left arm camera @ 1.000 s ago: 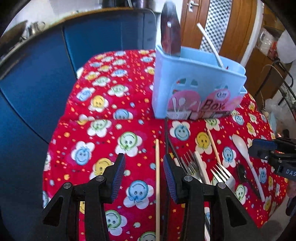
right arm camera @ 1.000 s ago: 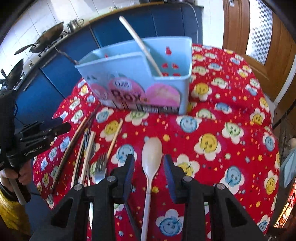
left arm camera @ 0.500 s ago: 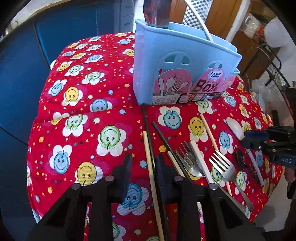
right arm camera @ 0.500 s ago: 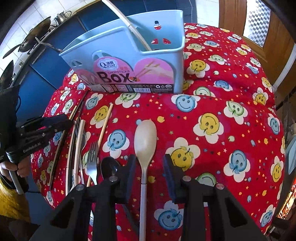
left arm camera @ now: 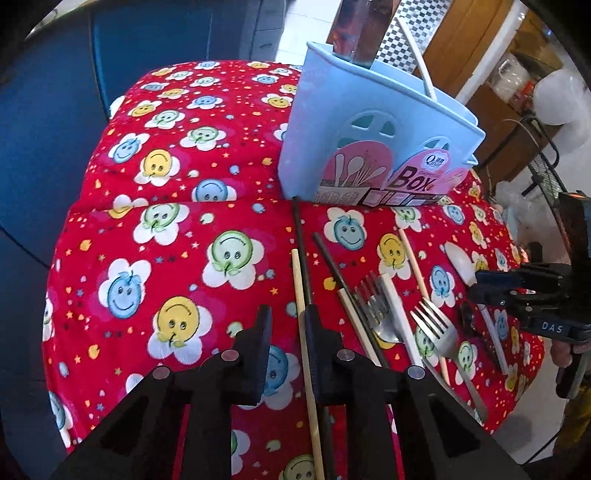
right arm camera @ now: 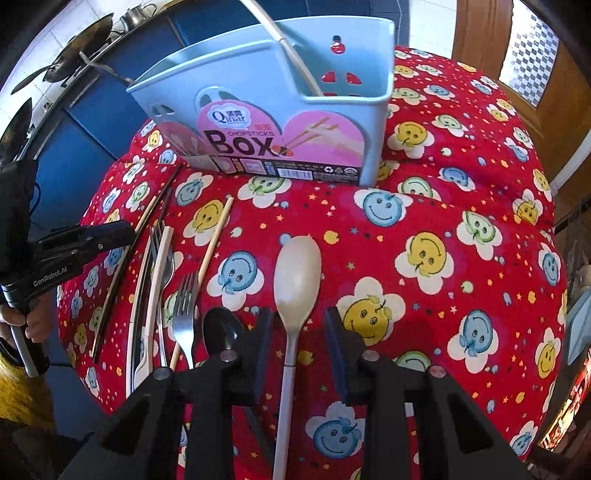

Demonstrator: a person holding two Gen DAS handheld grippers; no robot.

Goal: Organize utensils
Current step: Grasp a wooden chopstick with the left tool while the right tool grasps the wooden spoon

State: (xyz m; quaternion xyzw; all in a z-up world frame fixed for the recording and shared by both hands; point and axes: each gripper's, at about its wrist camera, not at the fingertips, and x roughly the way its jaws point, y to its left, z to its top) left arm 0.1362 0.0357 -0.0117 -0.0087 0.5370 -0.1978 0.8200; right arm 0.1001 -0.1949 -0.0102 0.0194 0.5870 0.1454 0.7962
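Observation:
A light blue utensil box (left arm camera: 373,140) stands on the red smiley cloth, with a knife (left arm camera: 360,29) and a white stick in it; it also shows in the right wrist view (right arm camera: 280,110). My left gripper (left arm camera: 288,332) is open, its jaws astride a wooden chopstick (left arm camera: 301,310), with a black chopstick (left arm camera: 301,251) by the right finger. My right gripper (right arm camera: 299,332) is open, its jaws astride the handle of a cream spoon (right arm camera: 297,273). Forks (left arm camera: 432,325), more chopsticks and a black spoon (right arm camera: 221,330) lie between the grippers.
The cloth drops off at the front and side edges of the table. Blue cabinets (left arm camera: 44,129) stand to the left and behind. A wooden door (right arm camera: 532,74) is at the back right. Pans (right arm camera: 77,62) rest on a counter behind.
Both grippers have moved forward and down toward the cloth. The left jaws have narrowed around the wooden chopstick. The right jaws now straddle the cream spoon's handle.

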